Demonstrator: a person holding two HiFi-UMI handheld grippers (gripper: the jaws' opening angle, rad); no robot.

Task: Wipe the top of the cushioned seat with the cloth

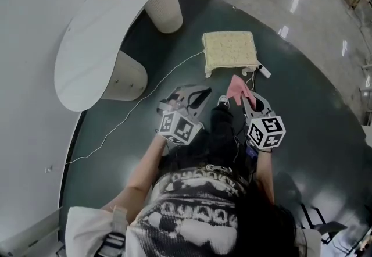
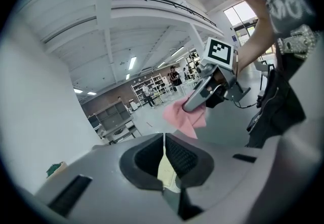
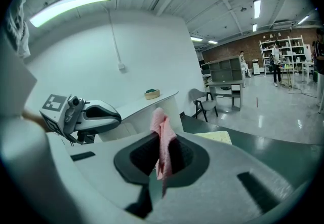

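The right gripper (image 3: 161, 156) is clenched on a soft, crumpled pink cloth (image 3: 162, 134) that hangs in limp folds. The left gripper (image 2: 164, 159) is closed on nothing. The square cushioned seat (image 1: 229, 49), cream with a nubbly top, stands on the dark, glossy floor (image 1: 308, 99) ahead of both.

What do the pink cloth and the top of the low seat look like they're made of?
The pink cloth looks like thin, soft fabric, perhaps microfibre, with a matte finish; it hangs in limp folds from the right gripper. The seat top looks like pale yellowish padded upholstery, probably textured fabric: its surface is speckled and non-glossy, though the weave is too small to tell.
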